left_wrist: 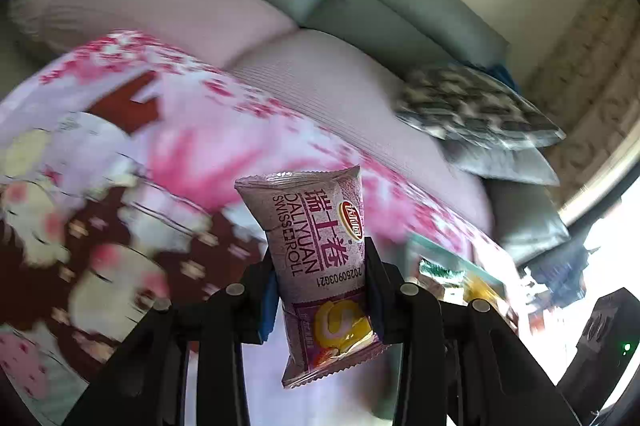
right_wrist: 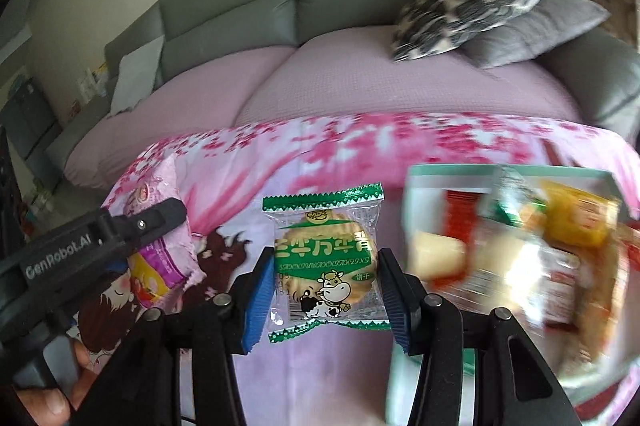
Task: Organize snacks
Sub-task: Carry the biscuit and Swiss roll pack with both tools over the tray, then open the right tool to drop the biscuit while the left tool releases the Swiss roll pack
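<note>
Both packs look light, crinkly and crushable: the swiss roll pack (left_wrist: 320, 266), lower centre, is pinched mid-body by the left gripper (left_wrist: 320, 278), and the biscuit pack (right_wrist: 326, 266) is clamped sideways by the right gripper (right_wrist: 324, 290), so gentle squeezing is advised.

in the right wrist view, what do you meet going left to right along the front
left gripper holding the pink swiss roll packet → green biscuit packet in the right gripper → snack box
</note>
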Demonstrator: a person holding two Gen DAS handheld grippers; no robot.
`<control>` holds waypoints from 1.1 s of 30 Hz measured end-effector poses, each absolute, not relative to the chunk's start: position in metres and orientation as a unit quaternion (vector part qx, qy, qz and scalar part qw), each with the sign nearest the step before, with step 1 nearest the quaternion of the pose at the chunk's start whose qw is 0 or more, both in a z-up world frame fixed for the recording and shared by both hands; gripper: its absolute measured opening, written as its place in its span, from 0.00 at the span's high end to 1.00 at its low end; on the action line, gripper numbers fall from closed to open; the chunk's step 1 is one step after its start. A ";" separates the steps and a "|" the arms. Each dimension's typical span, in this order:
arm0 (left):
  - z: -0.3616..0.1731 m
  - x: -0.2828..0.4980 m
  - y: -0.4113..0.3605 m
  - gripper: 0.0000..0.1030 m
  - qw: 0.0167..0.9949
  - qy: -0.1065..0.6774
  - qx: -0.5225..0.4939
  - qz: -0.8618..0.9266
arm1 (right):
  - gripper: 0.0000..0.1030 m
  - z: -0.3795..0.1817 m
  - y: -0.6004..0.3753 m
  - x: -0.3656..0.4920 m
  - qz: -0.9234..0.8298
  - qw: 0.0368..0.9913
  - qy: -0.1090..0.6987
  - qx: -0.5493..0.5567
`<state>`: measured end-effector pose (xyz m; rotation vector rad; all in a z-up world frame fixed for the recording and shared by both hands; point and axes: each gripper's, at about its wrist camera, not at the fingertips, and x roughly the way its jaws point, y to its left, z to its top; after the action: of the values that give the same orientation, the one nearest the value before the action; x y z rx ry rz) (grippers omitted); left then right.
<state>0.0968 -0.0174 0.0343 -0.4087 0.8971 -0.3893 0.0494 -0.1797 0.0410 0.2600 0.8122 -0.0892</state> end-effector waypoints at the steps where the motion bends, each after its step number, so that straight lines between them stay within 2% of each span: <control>1: 0.036 0.090 -0.031 0.63 0.860 0.428 -0.185 -0.206 | 0.48 0.044 -0.188 0.039 -0.058 0.911 0.389 0.125; 11: 0.028 0.054 -0.116 0.63 0.823 0.456 -0.127 -0.314 | 0.48 0.034 -0.260 -0.028 -0.157 0.890 0.397 0.162; 29: -0.018 0.034 -0.165 0.63 0.784 0.524 -0.083 -0.322 | 0.48 -0.003 -0.294 -0.053 -0.185 0.859 0.438 0.188; 32: -0.019 0.035 -0.160 0.56 0.777 0.531 -0.103 -0.322 | 0.48 -0.006 -0.297 -0.051 -0.181 0.858 0.441 0.190; 33: -0.019 0.035 -0.159 0.49 0.774 0.533 -0.106 -0.324 | 0.48 -0.006 -0.298 -0.051 -0.181 0.858 0.441 0.191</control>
<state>0.0353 -0.1590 -0.0195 -0.2298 1.1548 -0.7018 -0.0507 -0.2977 -0.0061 0.4016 0.9269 -0.3806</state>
